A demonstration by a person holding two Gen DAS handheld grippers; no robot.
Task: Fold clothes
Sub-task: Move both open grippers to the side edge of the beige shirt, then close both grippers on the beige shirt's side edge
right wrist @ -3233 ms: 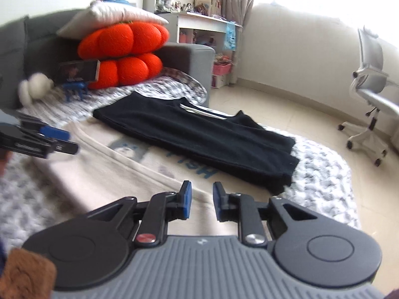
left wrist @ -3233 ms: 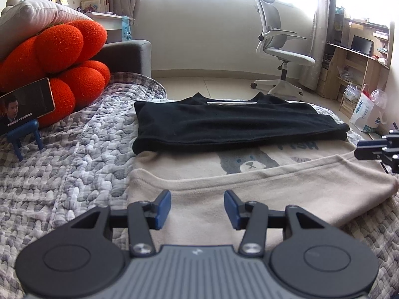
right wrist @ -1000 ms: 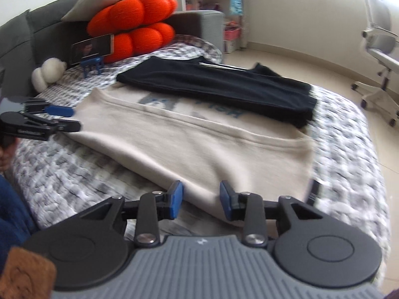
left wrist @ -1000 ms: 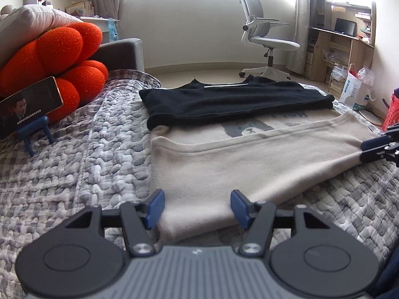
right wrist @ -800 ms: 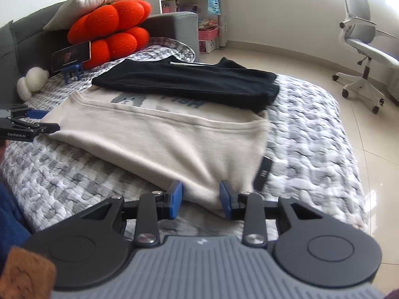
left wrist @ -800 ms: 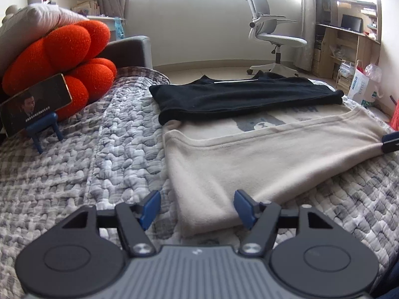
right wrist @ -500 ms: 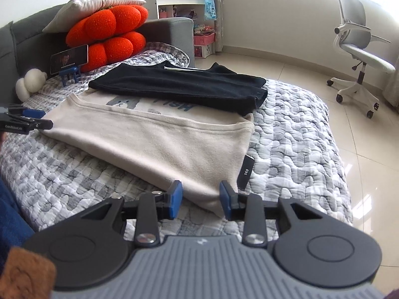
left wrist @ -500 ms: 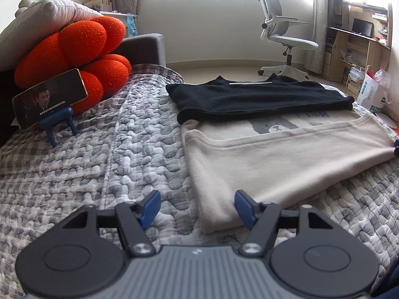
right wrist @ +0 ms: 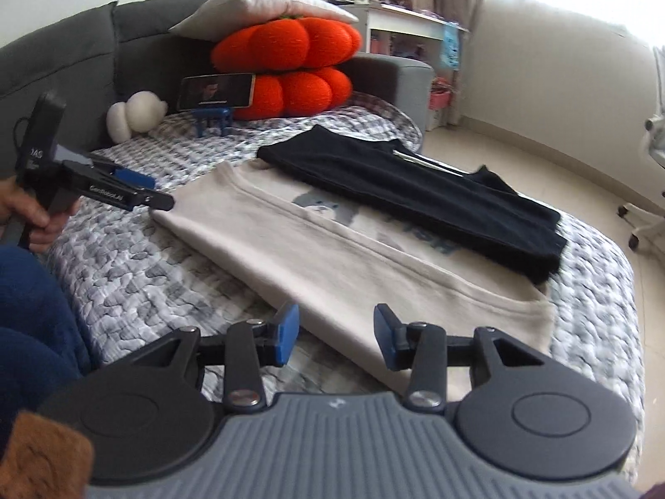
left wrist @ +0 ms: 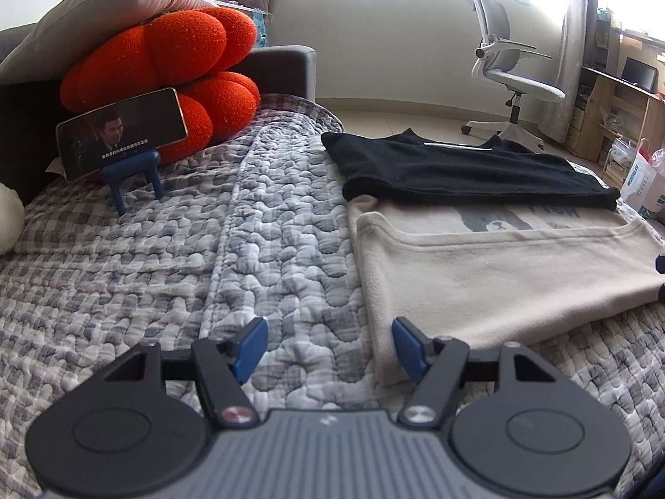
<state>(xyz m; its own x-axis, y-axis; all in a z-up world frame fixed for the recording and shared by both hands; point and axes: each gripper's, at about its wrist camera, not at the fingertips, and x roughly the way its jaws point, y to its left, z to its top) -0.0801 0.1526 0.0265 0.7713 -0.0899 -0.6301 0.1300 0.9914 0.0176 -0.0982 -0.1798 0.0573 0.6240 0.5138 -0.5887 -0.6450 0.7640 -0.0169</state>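
grey quilted bed cover (left wrist: 257, 249) | beige shirt (left wrist: 498, 282) flat | office chair (left wrist: 511, 83) by window

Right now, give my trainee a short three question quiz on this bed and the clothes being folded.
1. True or false: the black shirt lies partly on the beige shirt.
2. What props the phone against the orange cushion?
A. a blue stand
B. a book
C. a mug
3. Is either the left gripper or the right gripper clamped on cloth?

Key: 1 true. 2 A. 3 No, neither; the right one's jaws are opening around the beige shirt's near edge.
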